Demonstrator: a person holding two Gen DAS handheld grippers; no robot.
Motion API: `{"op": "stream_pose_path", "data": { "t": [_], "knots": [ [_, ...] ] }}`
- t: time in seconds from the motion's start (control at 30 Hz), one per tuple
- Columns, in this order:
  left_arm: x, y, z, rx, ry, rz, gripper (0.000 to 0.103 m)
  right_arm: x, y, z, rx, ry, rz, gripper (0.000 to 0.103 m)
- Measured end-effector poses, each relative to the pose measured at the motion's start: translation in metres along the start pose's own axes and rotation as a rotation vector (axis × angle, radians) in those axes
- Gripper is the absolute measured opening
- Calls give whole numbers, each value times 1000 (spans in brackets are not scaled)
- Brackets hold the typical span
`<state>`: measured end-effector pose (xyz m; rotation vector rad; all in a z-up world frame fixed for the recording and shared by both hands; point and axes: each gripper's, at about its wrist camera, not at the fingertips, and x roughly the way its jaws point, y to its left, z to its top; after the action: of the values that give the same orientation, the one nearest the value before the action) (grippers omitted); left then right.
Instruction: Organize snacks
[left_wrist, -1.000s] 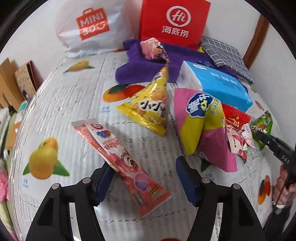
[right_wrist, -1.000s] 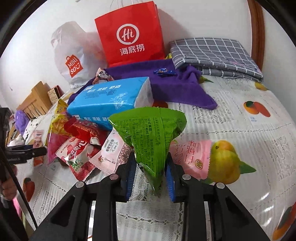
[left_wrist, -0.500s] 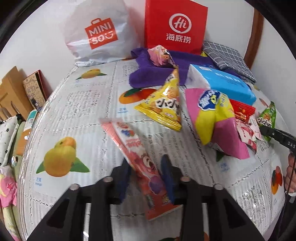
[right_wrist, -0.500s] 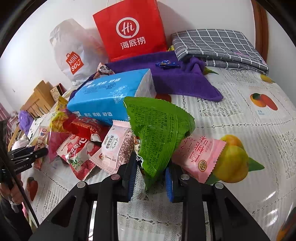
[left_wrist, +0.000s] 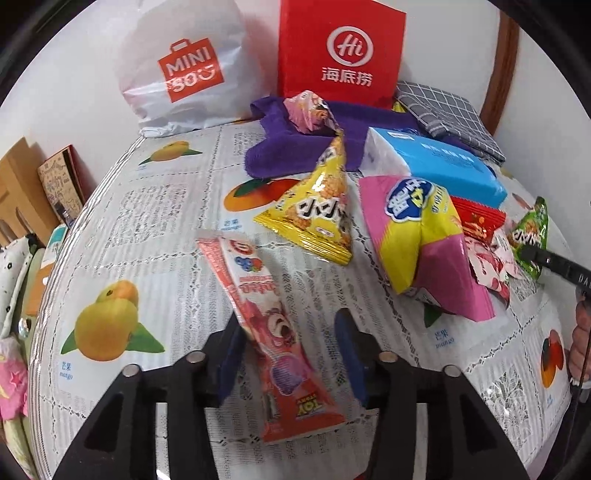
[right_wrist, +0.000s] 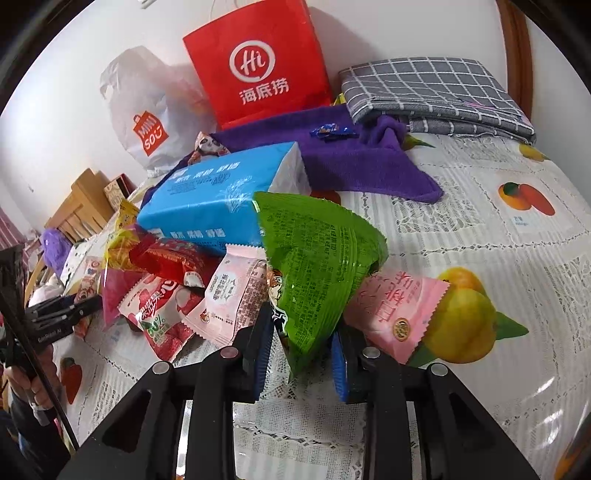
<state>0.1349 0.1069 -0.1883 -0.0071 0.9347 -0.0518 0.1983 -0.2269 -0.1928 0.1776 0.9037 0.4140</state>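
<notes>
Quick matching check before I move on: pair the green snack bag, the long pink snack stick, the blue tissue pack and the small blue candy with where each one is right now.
Things:
1. green snack bag
2. long pink snack stick
3. blue tissue pack
4. small blue candy

Places:
A. on the purple towel
B. between the open fingers of the left gripper
C. between the fingers of the right gripper
D. behind the heap of snacks, on the tablecloth

Pairs: 1-C, 2-B, 3-D, 4-A

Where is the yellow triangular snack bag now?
In the left wrist view, the yellow triangular snack bag stands mid-table, between the purple towel behind and the pink-yellow bag on its right.
</notes>
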Motion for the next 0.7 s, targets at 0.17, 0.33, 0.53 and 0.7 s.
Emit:
{"op": "stream_pose_path", "data": {
  "t": [0.17,0.33,0.53,0.7],
  "knots": [
    [0,1,0,-2,1,-16,54,-14,-8,0,48,-74,-17,49],
    [0,0,-1,1,1,-14,55,-12,1,9,24,-101,-68,61],
    [-1,0,-1,-7,-1,-22,54,3,7,15,8,-63,-39,37],
    [-1,2,-1,-13,-3,-21,51,-1,4,12,22,-79,-9,35]
  ]
}}
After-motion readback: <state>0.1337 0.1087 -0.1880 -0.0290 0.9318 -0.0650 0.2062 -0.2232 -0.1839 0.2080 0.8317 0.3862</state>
